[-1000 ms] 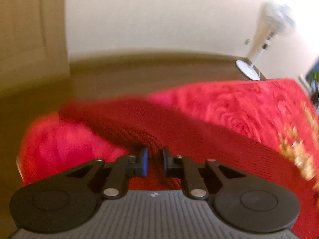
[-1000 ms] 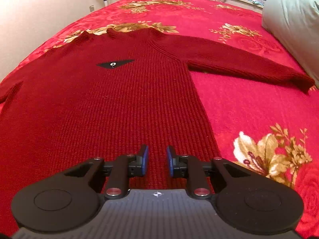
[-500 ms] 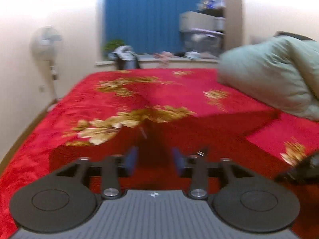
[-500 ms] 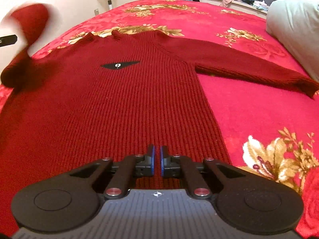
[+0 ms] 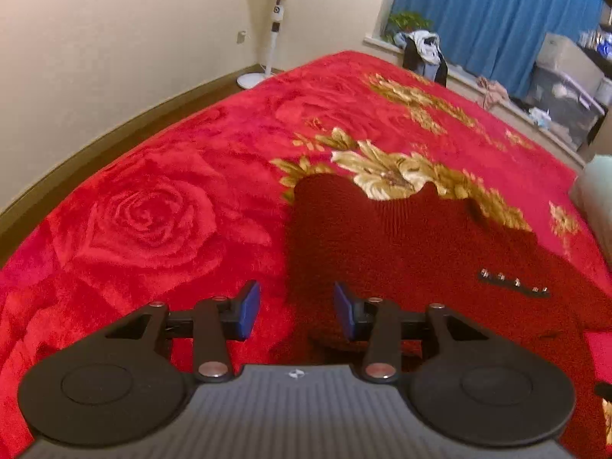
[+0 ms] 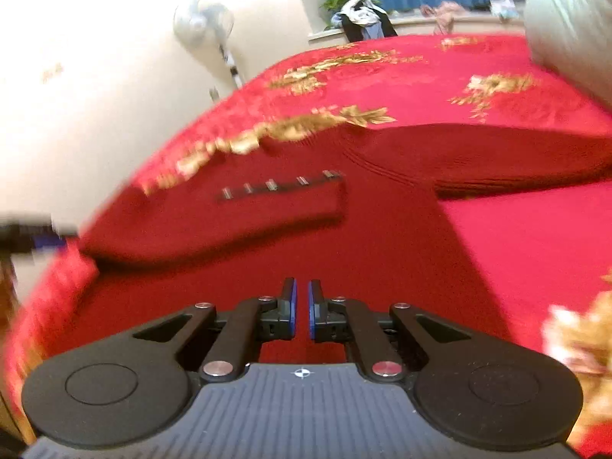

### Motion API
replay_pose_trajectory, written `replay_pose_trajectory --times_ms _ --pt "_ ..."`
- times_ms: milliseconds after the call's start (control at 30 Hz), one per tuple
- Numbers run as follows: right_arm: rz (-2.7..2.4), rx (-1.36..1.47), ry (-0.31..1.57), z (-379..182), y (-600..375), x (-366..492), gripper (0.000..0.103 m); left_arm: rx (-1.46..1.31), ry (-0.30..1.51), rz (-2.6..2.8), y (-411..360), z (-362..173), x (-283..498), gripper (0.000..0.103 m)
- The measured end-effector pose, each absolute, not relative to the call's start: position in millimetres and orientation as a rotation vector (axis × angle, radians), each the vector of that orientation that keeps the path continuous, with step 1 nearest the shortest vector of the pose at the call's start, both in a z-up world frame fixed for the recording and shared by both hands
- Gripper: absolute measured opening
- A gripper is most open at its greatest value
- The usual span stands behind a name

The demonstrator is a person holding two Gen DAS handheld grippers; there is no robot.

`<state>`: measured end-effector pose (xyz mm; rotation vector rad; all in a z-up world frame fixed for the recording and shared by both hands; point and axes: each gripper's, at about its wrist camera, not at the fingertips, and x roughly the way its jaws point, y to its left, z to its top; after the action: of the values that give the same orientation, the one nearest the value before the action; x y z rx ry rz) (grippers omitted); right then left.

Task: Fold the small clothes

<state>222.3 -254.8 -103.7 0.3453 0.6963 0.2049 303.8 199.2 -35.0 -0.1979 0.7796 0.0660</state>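
My left gripper (image 5: 292,310) is spread wide over the sweater's (image 5: 401,252) folded edge. My right gripper (image 6: 302,311) is nearly pressed together, pinching nothing; the other sleeve (image 6: 508,160) stretches away right of it, so it's nearer.

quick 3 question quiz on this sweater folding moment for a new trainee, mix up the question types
1. True or false: the left tool has its jaws spread apart, with nothing between them.
2. Multiple choice: where does the folded sleeve lie? A) across the sweater body B) hanging off the bed C) on the pillow
3. Fill in: the other sleeve lies stretched out on the red ____.

Key: 1 true; 2 A; 3 blanket
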Motion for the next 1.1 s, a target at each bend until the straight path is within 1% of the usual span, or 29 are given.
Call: replay_pose_trajectory --times_ms 67,133,300,333,367,400,433,500,567,633,667,700,767,800,833,933,1000,1033,1067,1100 --pt "0.211 0.451 0.71 -107.9 -248.0 252.2 0.036 -0.191 0.77 0.055 195.2 -33.1 304.0 0.047" --pt "0.203 0.532 0.729 -116.1 -239.8 277.3 0.043 -0.17 0.765 0.046 188.2 -29.9 294.1 0.047" --pt "0.11 0.751 0.817 -150.6 -232.4 331.6 0.043 -0.138 0.762 0.007 177.2 -29.8 294.7 0.047" --pt "0.085 0.781 0.818 -155.9 -230.6 336.0 0.041 -0.136 0.758 0.005 176.1 -30.3 294.8 0.047" --pt "0.066 0.796 0.806 -157.1 -227.6 341.0 0.031 -0.134 0.755 0.004 176.3 -29.6 295.1 0.047" --pt "0.053 0.786 0.801 -155.4 -224.6 345.6 0.018 -0.136 0.752 0.002 177.0 -29.0 295.7 0.047" --pt "0.041 0.762 0.801 -153.0 -222.1 348.9 0.009 -0.143 0.75 0.001 178.2 -28.5 296.4 0.047" --pt "0.029 0.703 0.718 -136.1 -221.3 348.1 0.008 -0.154 0.753 -0.002 179.7 -28.7 298.9 0.047" --pt "0.005 0.57 0.519 -102.7 -217.9 333.3 0.008 -0.151 0.757 -0.005 177.8 -29.3 301.0 0.047" --pt "-0.048 0.478 0.406 -86.6 -220.7 325.0 0.008 -0.14 0.766 -0.012 173.4 -29.9 302.9 0.047" --pt "-0.101 0.449 0.436 -89.8 -226.5 329.4 0.01 -0.131 0.769 -0.016 170.5 -30.6 303.7 0.047" --pt "-0.144 0.444 0.52 -98.6 -232.9 338.5 0.01 -0.121 0.772 -0.019 167.1 -31.3 304.5 0.047" --pt "-0.194 0.466 0.675 -119.7 -247.4 350.3 0.015 -0.103 0.778 -0.026 160.6 -33.5 305.6 0.047" --pt "-0.223 0.456 0.684 -123.7 -250.7 348.7 0.015 -0.093 0.782 -0.03 157.8 -34.7 306.2 0.047" --pt "-0.257 0.432 0.662 -122.6 -251.6 344.1 0.018 -0.085 0.786 -0.033 155.4 -36.4 306.7 0.047" --pt "-0.243 0.426 0.566 -115.4 -249.0 331.4 0.018 -0.061 0.808 -0.045 147.6 -45.7 310.4 0.047" --pt "-0.164 0.434 0.618 -122.1 -250.3 336.7 0.018 -0.037 0.838 -0.043 143.3 -57.8 314.4 0.047" --pt "-0.143 0.419 0.68 -128.3 -250.2 343.7 0.017 -0.021 0.857 -0.039 141.3 -65.6 317.1 0.047" --pt "-0.152 0.379 0.754 -136.4 -249.7 349.5 0.013 0.007 0.888 -0.028 139.4 -75.1 320.3 0.049" --pt "-0.148 0.367 0.753 -139.4 -250.9 347.9 0.013 0.034 0.916 -0.017 138.3 -83.5 322.3 0.051"
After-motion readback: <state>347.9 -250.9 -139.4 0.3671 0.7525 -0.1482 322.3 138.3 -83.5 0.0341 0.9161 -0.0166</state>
